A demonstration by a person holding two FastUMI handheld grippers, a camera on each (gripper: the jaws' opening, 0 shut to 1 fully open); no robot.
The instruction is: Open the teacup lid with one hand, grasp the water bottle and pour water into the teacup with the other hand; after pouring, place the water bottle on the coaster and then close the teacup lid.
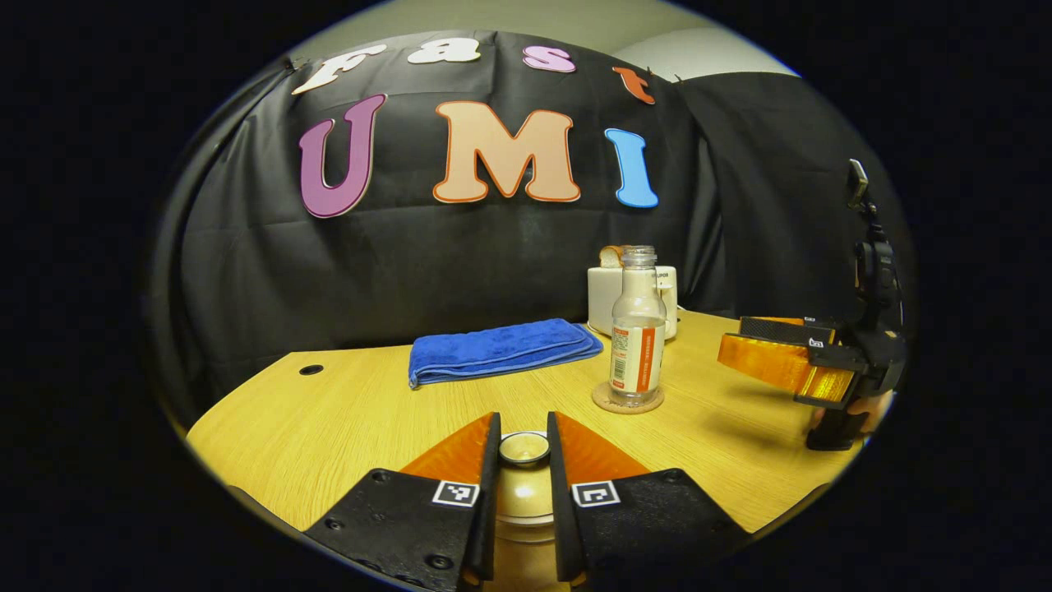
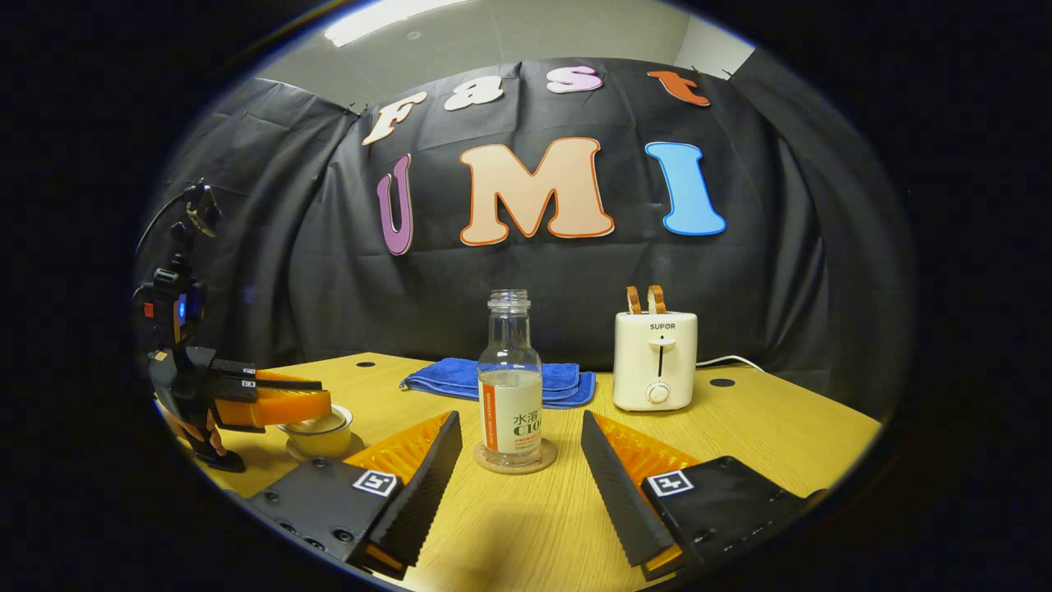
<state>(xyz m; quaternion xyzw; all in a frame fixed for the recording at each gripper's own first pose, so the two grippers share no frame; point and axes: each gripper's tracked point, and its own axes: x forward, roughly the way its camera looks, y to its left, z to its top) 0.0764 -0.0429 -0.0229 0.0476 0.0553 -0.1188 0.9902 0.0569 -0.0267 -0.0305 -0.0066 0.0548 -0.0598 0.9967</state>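
In the left gripper view my left gripper is shut on the round knob of the teacup lid, with the golden teacup right beneath it. Whether the lid rests fully on the cup I cannot tell. The clear water bottle, capless and partly filled, stands upright on the round coaster. My right gripper is open, its fingers either side of the bottle and short of it, touching nothing. The right gripper view shows the left gripper over the teacup at far left.
A folded blue towel lies at the back of the wooden table. A cream toaster with bread in it stands behind and right of the bottle, its cord trailing right. The right gripper hovers right of the bottle.
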